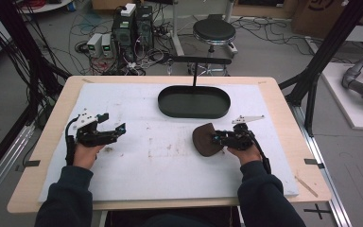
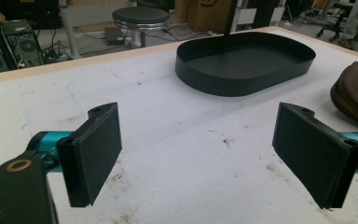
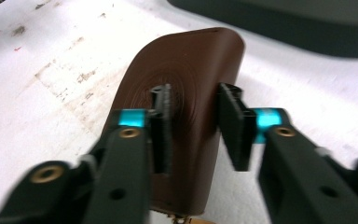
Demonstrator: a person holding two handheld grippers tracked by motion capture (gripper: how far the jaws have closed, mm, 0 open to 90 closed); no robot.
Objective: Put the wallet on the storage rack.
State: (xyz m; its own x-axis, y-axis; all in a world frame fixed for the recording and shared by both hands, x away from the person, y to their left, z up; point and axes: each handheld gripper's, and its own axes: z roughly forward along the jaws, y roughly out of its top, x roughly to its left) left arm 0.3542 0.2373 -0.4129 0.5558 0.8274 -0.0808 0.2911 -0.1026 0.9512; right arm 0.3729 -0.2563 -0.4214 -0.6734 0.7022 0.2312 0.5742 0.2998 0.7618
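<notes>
A brown fan-shaped zip pouch (image 1: 203, 140) lies on the white mat (image 1: 160, 161), right of centre. My right gripper (image 1: 216, 138) reaches it from the right. In the right gripper view its jaws (image 3: 196, 126) stand close together on the pouch (image 3: 191, 60): one pad sits on its top face and the other against its side edge. My left gripper (image 1: 114, 122) rests at the left of the mat, held in a hand. Its jaws (image 2: 198, 154) are wide open over bare mat with nothing between them.
A black oval tray (image 1: 194, 114) with an upright handle post stands at the back centre of the mat, just beyond the pouch; its wall (image 2: 242, 81) shows ahead in the left gripper view. Past the table's far edge are a stool (image 1: 213, 30), computers and cables.
</notes>
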